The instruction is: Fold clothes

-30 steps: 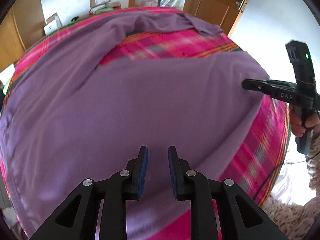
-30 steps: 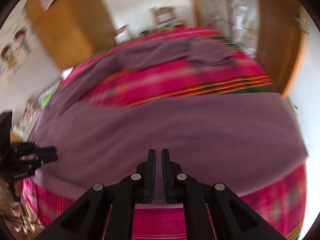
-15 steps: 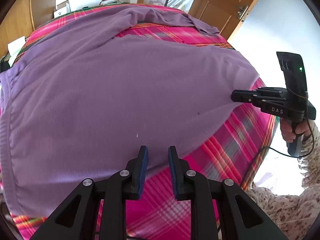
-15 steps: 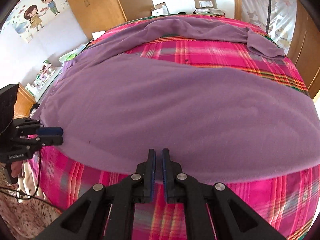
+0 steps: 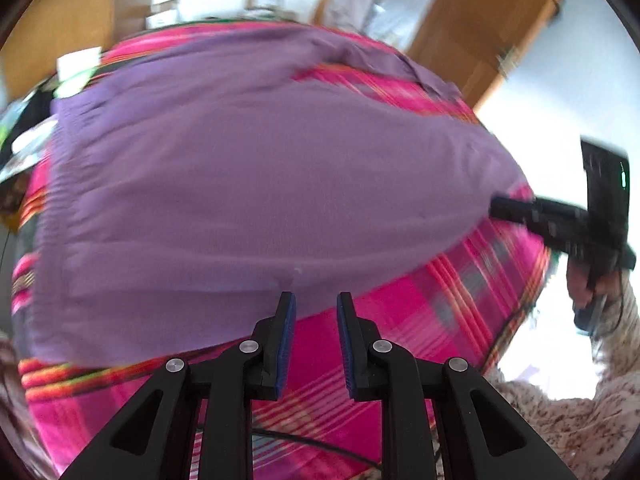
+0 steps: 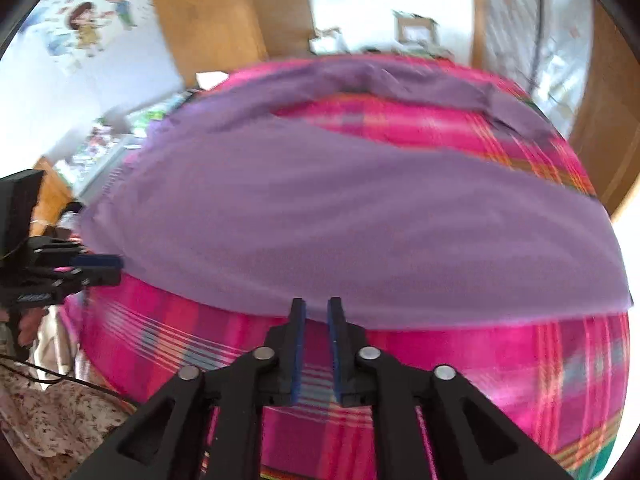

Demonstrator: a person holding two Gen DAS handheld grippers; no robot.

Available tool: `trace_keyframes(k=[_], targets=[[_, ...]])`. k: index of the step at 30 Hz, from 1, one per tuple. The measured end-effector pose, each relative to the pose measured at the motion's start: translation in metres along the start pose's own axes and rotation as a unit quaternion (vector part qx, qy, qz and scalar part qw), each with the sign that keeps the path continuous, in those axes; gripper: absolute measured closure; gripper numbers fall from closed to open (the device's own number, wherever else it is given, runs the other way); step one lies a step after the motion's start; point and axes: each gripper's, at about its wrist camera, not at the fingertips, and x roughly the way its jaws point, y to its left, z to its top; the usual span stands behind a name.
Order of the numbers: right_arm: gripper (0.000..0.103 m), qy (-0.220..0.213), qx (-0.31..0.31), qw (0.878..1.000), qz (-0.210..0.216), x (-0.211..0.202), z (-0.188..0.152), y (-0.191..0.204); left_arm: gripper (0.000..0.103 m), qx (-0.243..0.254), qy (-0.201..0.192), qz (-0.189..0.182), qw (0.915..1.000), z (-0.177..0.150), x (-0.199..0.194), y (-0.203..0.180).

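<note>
A bed (image 5: 432,308) covered in a bright pink plaid spread fills both views, and a purple garment (image 5: 260,184) lies flat across most of it, its near hem running just ahead of both grippers while a long sleeve (image 6: 400,80) trails along the far side of the bed. Behind the bed stand wooden wardrobe panels (image 6: 224,12), a white wall with cardboard boxes (image 6: 414,28) against it, a wooden door (image 5: 472,28) seen from the left wrist, and a cartoon wall sticker of two children (image 6: 96,12) seen from the right wrist. Both views are smeared by motion, so the clutter on the low furniture at the bed's left side cannot be made out, and the fisheye rim cuts off the bed's corners. The left gripper (image 5: 314,300) hovers over the plaid just short of the hem, its jaws parted with a clear gap and nothing between them. The right gripper (image 6: 316,304) sits at the hem near the garment's other corner, its jaws released with a narrower gap; the hem edge lies right at the tips, and whether cloth reaches between them cannot be told. In the left wrist view the right gripper reaches in from the side with its tips at the garment's corner, and the hand (image 5: 584,280) grips its handle below a fuzzy patterned sleeve (image 5: 580,412).
</note>
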Motion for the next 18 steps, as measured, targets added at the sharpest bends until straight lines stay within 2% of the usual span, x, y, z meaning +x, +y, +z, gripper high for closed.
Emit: trace_keyframes(k=[2, 5, 7, 10, 11, 14, 18], targets=[[0.072, -0.001, -0.021, 1.000, 0.008, 0.005, 0.003, 0.013, 0.080, -0.033, -0.017, 0.013, 0.9992, 0.000, -0.011, 0.016], [0.072, 0.001, -0.048, 0.998, 0.028, 0.019, 0.009, 0.033, 0.069, -0.097, -0.047, 0.043, 0.9933, 0.000, -0.027, 0.045], [0.071, 0.003, -0.067, 0.997, 0.047, 0.028, 0.012, 0.048, 0.067, -0.142, -0.061, 0.057, 0.9864, -0.001, -0.036, 0.065], [0.069, 0.008, -0.103, 0.994, 0.046, 0.037, 0.010, 0.066, 0.059, -0.208, -0.081, 0.076, 0.9717, -0.003, -0.047, 0.095], [0.069, 0.009, -0.116, 0.992, 0.045, 0.040, 0.009, 0.072, 0.059, -0.220, -0.083, 0.085, 0.9683, -0.003, -0.048, 0.100], [0.067, 0.014, -0.153, 0.987, 0.042, 0.048, 0.007, 0.090, 0.059, -0.229, -0.077, 0.089, 0.9662, -0.009, -0.047, 0.107], [0.067, 0.009, -0.174, 0.984, 0.032, 0.051, 0.005, 0.099, 0.059, -0.215, -0.065, 0.104, 0.9690, -0.008, -0.040, 0.104]])
